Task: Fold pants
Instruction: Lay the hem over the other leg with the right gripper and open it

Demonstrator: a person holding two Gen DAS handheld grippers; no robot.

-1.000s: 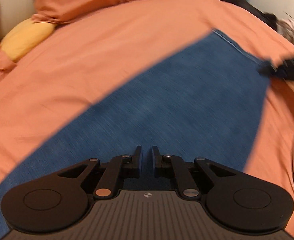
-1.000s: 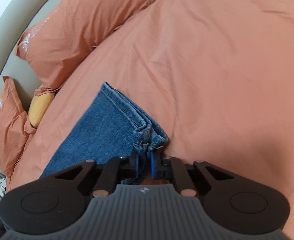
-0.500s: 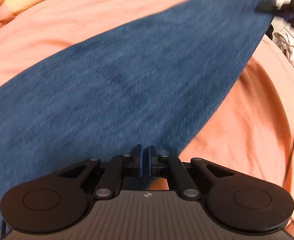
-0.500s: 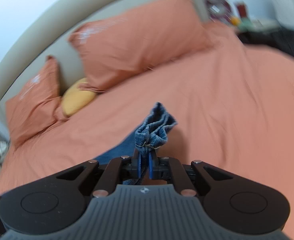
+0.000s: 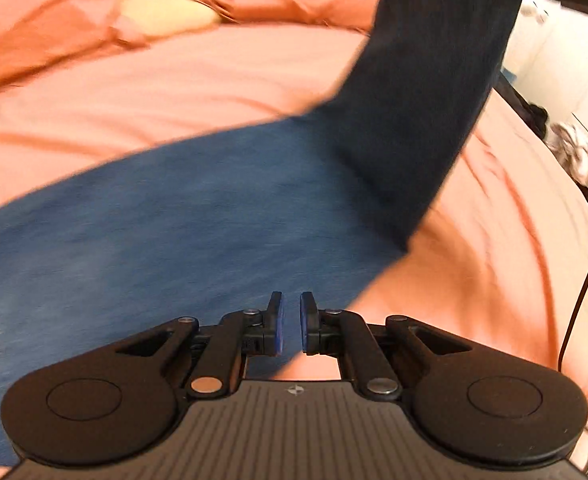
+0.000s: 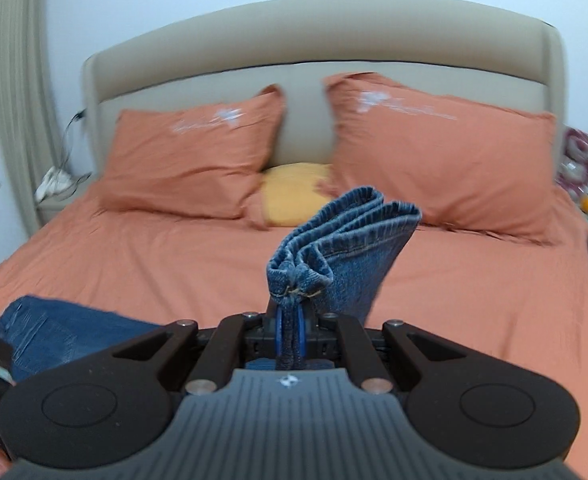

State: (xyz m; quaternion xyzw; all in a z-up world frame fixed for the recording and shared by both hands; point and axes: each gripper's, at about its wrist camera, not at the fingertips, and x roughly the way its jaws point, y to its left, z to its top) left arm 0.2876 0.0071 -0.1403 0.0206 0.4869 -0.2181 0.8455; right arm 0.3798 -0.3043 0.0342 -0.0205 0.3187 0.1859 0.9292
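One pair of jeans (image 6: 347, 256) lay on one bed (image 6: 473, 312) with one headboard (image 6: 317, 40). Two orange pillows — one on the left (image 6: 190, 164), one on the right (image 6: 445, 160) — leaned against it, and one yellow cushion (image 6: 294, 192) sat between them. Two grippers were in view — the left (image 5: 291, 322) and the right (image 6: 290, 330). One dark cable (image 5: 581, 292) showed at the bed's edge.

My left wrist view is smeared with motion blur across the jeans (image 5: 198, 208) and orange bedcover (image 5: 198, 80), with a washed-out top right corner. My right view is soft and evenly lit; the headboard (image 6: 317, 40) bows from fisheye distortion.
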